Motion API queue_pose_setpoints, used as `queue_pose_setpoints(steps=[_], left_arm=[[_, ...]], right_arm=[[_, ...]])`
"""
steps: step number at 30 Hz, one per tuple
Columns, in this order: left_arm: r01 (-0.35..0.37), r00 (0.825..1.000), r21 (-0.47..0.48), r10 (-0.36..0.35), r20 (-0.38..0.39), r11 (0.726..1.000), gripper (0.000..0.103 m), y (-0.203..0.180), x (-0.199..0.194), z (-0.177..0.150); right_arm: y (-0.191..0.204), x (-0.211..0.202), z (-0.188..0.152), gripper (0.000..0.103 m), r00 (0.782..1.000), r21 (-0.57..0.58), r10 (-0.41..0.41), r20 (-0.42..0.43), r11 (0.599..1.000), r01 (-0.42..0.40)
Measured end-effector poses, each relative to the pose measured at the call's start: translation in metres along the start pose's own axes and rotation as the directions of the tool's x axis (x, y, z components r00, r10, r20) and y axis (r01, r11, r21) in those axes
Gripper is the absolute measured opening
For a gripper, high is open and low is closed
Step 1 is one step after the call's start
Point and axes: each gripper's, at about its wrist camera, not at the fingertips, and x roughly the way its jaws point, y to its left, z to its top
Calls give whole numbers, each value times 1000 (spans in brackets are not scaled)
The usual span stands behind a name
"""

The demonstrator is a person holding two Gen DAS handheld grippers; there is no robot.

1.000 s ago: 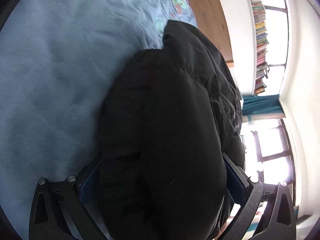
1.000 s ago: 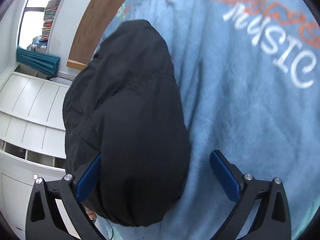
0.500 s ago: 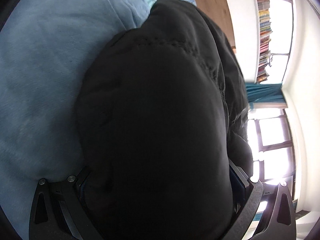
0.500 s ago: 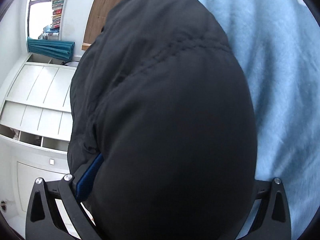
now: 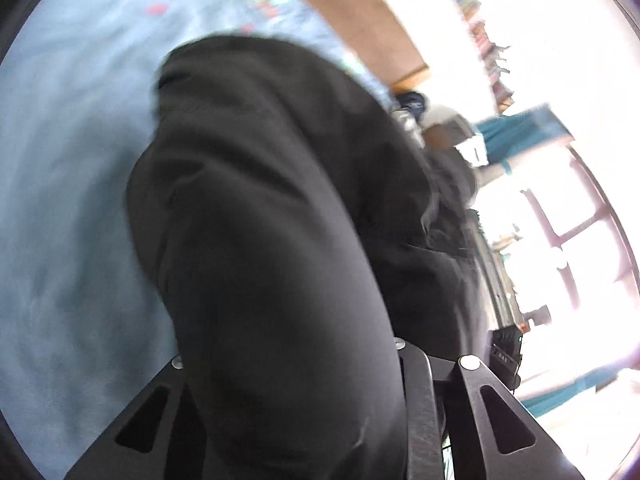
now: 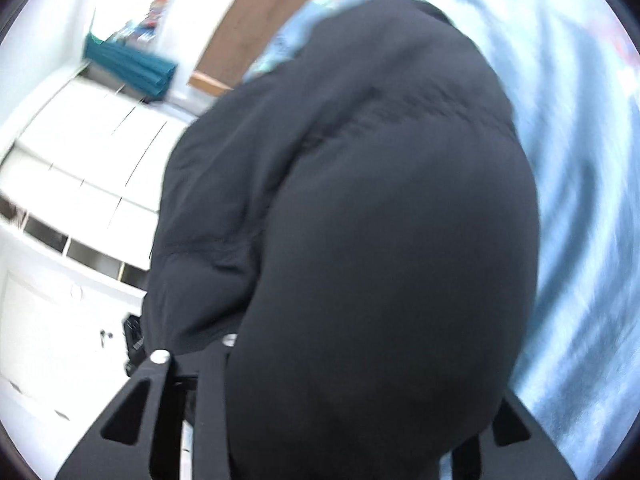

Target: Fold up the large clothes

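Presently the bulky black padded jacket (image 5: 272,216) fills the centre of both views, bunched over the light blue printed bedspread (image 5: 68,208) that occupies the left of the left wrist view. The left tool (image 5: 296,364) is closing with jacket fabric between its jaws; the fingertips are buried in cloth. The right tool (image 6: 360,360) is likewise closing on a fold of the same jacket (image 6: 372,208).

Procedure, as judged: confirm a firm pinch on both sides before lifting further. Keep both tools level with each other so the padded edge travels as one straight line. Carry it across without letting the thick filling slip out.

The left wrist view shows a bright window (image 5: 568,232) and a row of books (image 5: 480,32) at right. The right wrist view alone shows white cabinets (image 6: 80,160) at left and a brown wooden headboard (image 6: 260,12) at top.
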Motion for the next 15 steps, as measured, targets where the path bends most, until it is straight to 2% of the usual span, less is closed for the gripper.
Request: queue_pose_setpoints(steps=[4, 8, 11, 15], left_arm=[[31, 999, 98, -35, 35, 995, 22, -49, -16, 6], [71, 993, 151, -83, 78, 986, 22, -86, -40, 7], [78, 992, 184, -95, 86, 980, 22, -104, -57, 4], [81, 991, 202, -101, 91, 976, 22, -110, -77, -9]], right_arm=[[59, -14, 16, 25, 998, -119, 18, 58, 993, -10], [104, -40, 26, 24, 992, -188, 47, 114, 982, -25], [135, -66, 26, 24, 986, -231, 71, 148, 972, -35], [158, -98, 7, 24, 984, -272, 82, 158, 962, -36]])
